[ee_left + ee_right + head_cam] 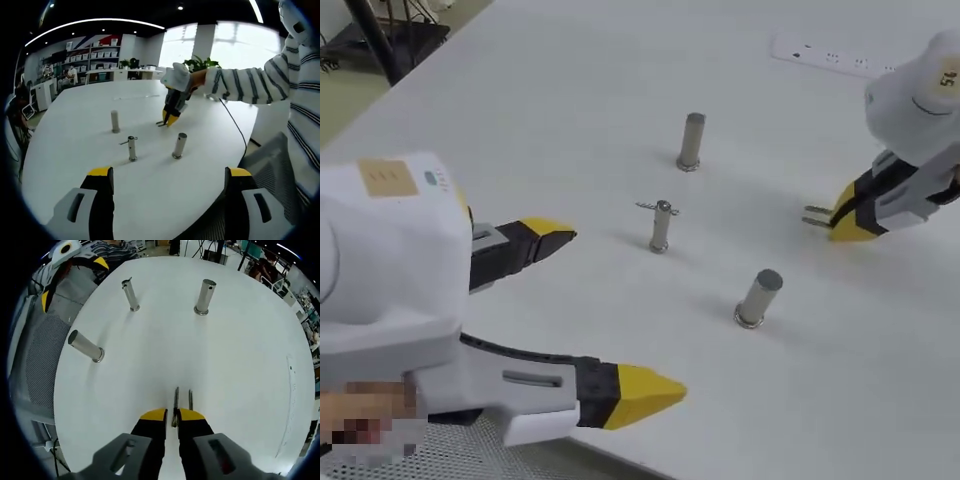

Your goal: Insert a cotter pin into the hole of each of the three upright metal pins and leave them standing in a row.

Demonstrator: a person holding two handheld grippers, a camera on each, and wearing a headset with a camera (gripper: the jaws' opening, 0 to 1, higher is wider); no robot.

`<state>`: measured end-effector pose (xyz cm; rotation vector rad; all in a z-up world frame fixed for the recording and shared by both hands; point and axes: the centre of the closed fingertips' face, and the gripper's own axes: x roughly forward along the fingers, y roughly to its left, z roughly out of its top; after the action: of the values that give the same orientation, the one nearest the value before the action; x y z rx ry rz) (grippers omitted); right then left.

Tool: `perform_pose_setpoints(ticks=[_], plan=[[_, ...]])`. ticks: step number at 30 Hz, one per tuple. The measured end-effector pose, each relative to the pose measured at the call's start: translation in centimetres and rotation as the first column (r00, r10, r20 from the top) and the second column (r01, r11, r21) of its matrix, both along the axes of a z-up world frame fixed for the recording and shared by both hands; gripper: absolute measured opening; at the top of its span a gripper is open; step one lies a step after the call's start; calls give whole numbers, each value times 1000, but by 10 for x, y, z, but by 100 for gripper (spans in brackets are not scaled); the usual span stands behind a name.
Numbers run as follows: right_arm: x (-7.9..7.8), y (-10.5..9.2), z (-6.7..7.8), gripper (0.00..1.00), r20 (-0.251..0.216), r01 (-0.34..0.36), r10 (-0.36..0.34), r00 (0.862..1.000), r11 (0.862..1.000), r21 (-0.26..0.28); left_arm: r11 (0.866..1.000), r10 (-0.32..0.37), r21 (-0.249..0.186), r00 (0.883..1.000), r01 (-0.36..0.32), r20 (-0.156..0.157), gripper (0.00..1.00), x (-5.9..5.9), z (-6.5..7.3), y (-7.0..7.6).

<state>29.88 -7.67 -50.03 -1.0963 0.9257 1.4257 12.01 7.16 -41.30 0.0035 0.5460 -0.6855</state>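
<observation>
Head view angled down at white table [570, 80], gripper views low, facing each other across shared upright pins [132, 148]

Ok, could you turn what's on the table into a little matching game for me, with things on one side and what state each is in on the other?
Things:
1. middle metal pin
2. left hand-held gripper
3. right hand-held gripper
4. nearest metal pin

States:
A. wide open, holding nothing
B. standing plain, nothing through it
C. has a cotter pin through its top
D. closed on a loose cotter pin

Pairs: 1-C, 2-A, 3-D, 4-B
</observation>
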Motion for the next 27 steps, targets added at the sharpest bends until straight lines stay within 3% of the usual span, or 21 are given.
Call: perform_pose_setpoints(ticks=[4,6,9,13,18,24,27], plan=[[1,3,-1,0,8,-13,13,1000,999,-50,1000,13,-5,1000,-13,10,90,3,3,2],[1,2,0,0,-11,-15,14,1000,998,-62,1000,17,-9,1000,-17,4,90,3,2,2],[1,1,1,0,-54,23,-26,998,998,-52,1000,10,3,1000,-10,-3,90,1,-2,-1],[-2,-1,2,0,-69,39,-40,997,999,-23,1000,3,1,1000,-3,-3,89,0,-1,-4],[-5,0,3,0,-45,-6,6,999,1000,0,1000,-1,5,1000,1,-5,89,-1,-2,-5],[-4,2,3,0,-22,-12,11,1000,999,-53,1000,0,-6,1000,0,-7,89,0,0,-9],[-3,0,3,0,-10,30,-30,999,998,-61,1000,-2,-13,1000,2,-7,89,1,1,-11]])
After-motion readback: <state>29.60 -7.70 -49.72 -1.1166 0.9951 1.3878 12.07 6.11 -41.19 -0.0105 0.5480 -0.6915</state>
